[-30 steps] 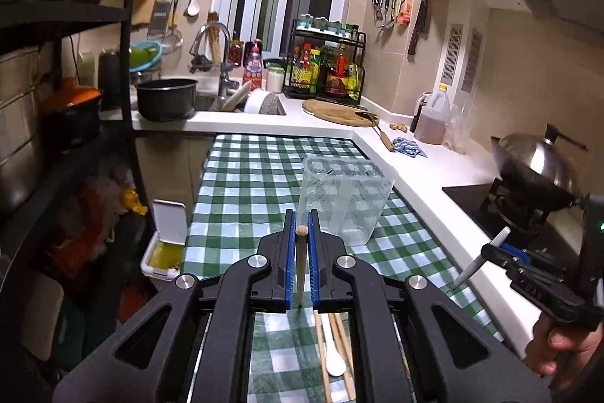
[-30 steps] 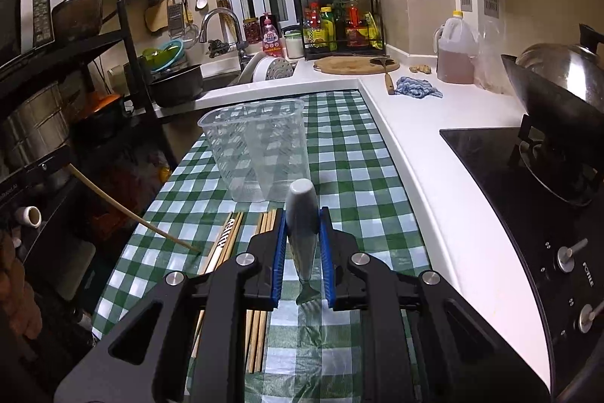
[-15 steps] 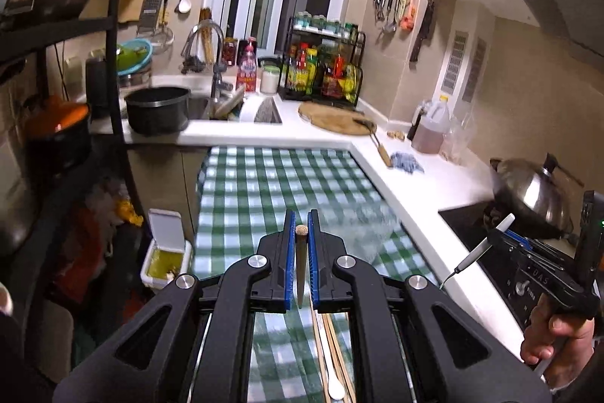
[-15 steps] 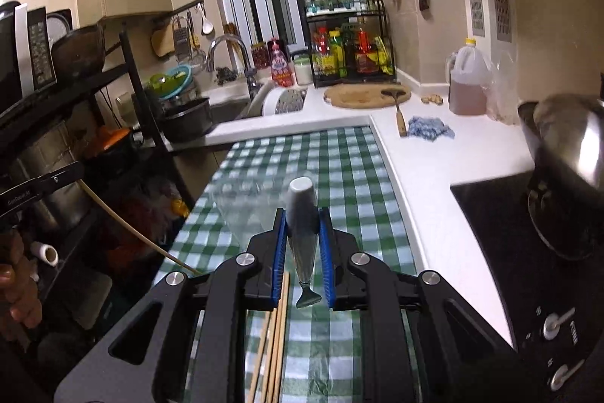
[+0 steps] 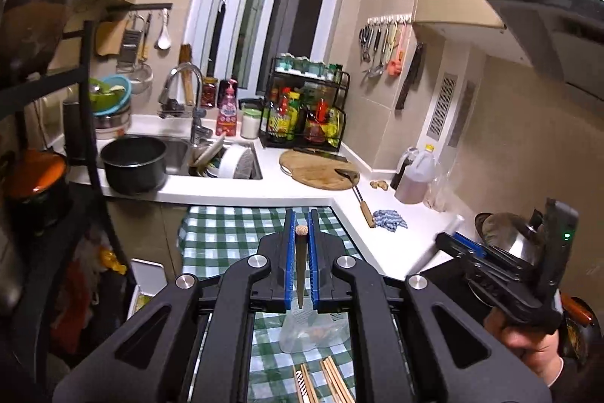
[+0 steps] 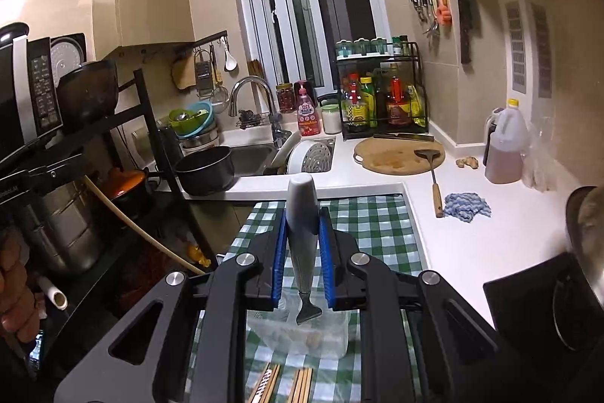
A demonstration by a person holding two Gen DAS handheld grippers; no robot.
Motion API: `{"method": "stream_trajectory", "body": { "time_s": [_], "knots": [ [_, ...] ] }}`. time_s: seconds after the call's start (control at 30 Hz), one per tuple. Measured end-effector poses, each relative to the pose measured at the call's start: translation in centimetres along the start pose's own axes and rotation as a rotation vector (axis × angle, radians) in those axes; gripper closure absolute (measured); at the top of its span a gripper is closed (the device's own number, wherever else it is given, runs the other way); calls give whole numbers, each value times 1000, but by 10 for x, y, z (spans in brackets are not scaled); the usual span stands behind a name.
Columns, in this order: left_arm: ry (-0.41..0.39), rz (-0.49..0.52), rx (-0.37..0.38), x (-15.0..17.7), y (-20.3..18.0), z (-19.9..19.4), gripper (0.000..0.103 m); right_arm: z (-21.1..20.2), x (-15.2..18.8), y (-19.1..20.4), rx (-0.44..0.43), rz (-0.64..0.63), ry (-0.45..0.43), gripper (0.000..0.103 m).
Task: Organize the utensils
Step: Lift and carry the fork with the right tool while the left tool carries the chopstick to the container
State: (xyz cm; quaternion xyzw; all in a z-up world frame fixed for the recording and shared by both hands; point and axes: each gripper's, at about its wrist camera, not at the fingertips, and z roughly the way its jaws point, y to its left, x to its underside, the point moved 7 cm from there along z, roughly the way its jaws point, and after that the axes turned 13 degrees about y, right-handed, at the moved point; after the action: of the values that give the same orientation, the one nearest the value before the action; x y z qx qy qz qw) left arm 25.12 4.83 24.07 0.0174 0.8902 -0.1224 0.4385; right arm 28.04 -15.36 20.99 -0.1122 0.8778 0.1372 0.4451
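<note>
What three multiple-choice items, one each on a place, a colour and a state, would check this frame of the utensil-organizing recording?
1. Where does the clear plastic container stand?
A. in the sink
B. on the green checked tablecloth, below both grippers
C. on the stove

2. What colour are the pads inside the jaws?
A. red
B. yellow
C. blue

3. What is the right gripper doing?
A. clamped on a white-handled utensil
B. open and empty
C. resting on the round cutting board

Answers: 1 B, the container shows on the cloth under the jaws in both wrist views, with chopsticks lying nearer the camera. 2 C, blue strips line each jaw. 3 A, the handle stands up between the pads, while the left gripper pinches a thin wooden stick.
</note>
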Motion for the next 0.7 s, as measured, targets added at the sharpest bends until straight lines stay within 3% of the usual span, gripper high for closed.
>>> {"method": "stream_trajectory", "body": {
  "time_s": [0.4,0.7],
  "knots": [
    [167,-13,44,46,1,107,97,100,39,-26,-26,55,133,86],
    [241,-43,46,70,9,143,97,122,67,-28,-36,57,224,86]
  ]
}}
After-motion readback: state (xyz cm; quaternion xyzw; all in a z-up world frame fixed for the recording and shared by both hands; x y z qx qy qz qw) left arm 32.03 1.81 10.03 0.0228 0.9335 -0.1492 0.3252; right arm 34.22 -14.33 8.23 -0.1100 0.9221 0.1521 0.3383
